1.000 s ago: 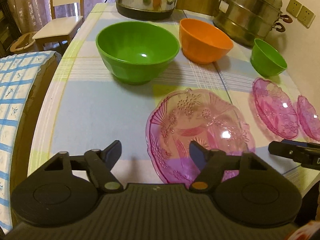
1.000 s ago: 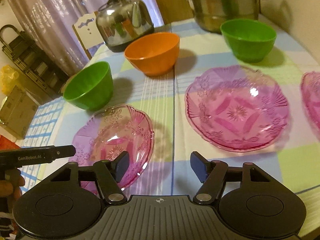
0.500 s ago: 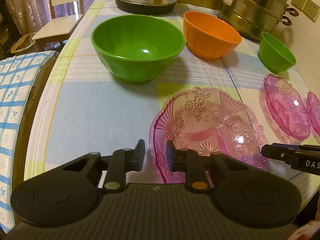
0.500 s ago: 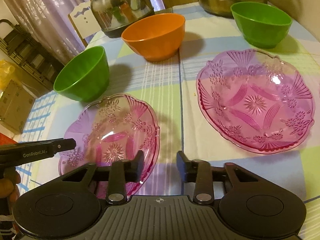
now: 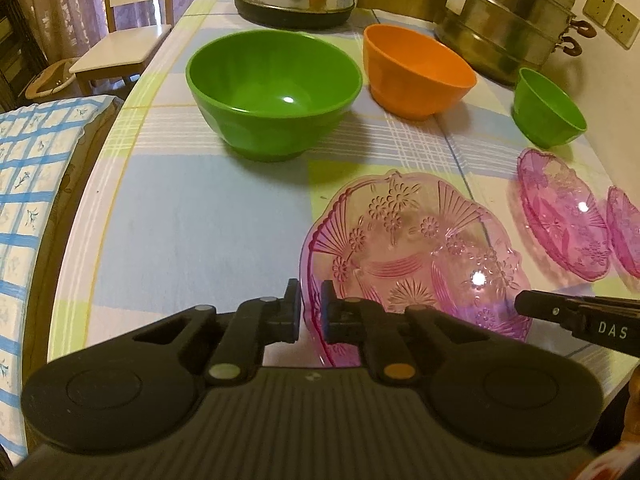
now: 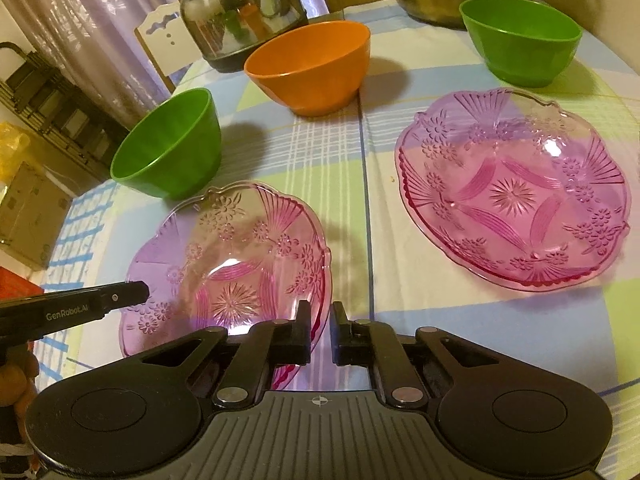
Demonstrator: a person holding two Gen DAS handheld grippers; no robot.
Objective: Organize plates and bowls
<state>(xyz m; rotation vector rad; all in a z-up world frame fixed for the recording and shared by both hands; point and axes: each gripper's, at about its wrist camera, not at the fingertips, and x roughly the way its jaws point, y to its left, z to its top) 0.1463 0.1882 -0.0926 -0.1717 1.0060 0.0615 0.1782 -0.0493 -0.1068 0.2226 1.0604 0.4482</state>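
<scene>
Both tongs have just closed onto the same pink glass plate (image 5: pixel 416 256). The left gripper (image 5: pixel 311 314) pinches the plate's near-left rim between its pads; the right gripper (image 6: pixel 320 330) pinches the opposite rim edge. The plate sits on the checked tablecloth (image 5: pixel 192 232), in front of the large green bowl (image 5: pixel 272 88). The plate's near edge is hidden behind both gripper bodies. A second pink plate (image 6: pixel 516 188) lies well apart, and a third (image 5: pixel 626 230) is cut off by the frame.
</scene>
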